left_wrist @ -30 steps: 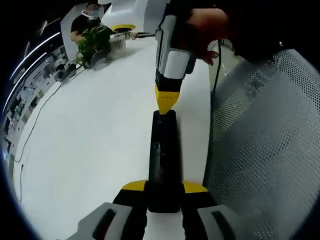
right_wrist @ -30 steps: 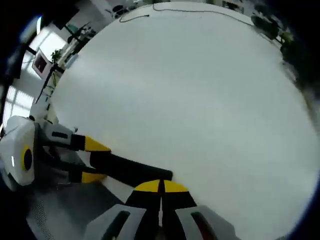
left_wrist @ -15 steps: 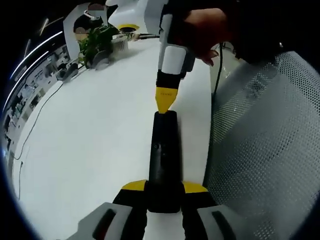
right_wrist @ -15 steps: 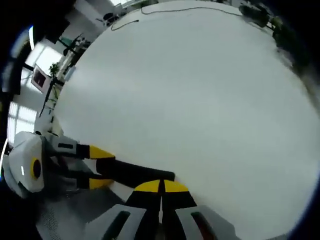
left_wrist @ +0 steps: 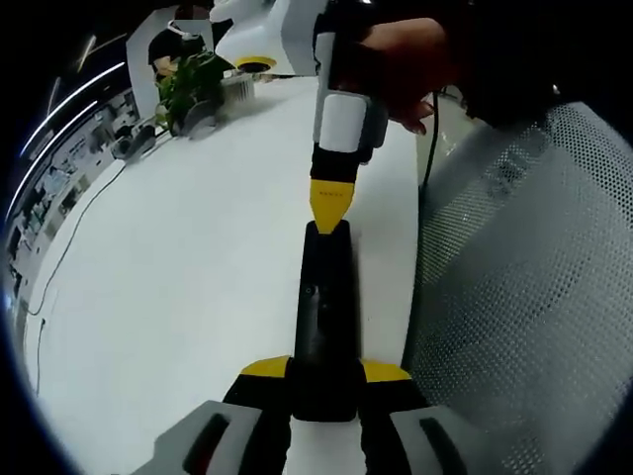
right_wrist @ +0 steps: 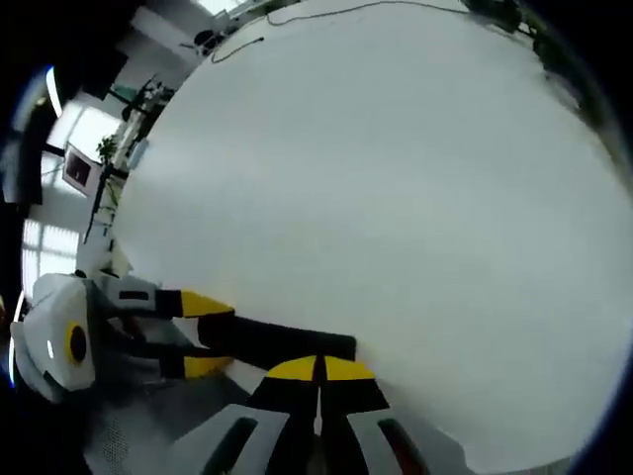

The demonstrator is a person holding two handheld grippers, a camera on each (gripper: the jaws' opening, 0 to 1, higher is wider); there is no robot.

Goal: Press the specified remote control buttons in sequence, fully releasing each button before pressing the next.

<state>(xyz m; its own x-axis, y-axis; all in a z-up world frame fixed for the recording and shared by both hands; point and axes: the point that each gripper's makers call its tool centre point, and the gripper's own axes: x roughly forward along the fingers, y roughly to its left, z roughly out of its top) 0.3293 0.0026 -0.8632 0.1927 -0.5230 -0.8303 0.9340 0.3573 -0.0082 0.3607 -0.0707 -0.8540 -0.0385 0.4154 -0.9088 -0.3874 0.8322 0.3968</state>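
At the bottom of the left gripper view, the left gripper (left_wrist: 324,381) is clamped on the black remote (left_wrist: 324,307). Further up, centre frame, the right gripper (left_wrist: 329,220), jaws together, touches the remote's far end, apparently mid-press. Next comes a full lift before another button.

In the left gripper view we are looking low along the long black slab-shaped remote control (left_wrist: 322,317) across the broad white counter (left_wrist: 168,267), toward the far green leafy plant (left_wrist: 188,81). In the right gripper view we are looking steeply down at the counter (right_wrist: 396,178) from close above. Both views are sharing the remote control (right_wrist: 277,339) and the counter.
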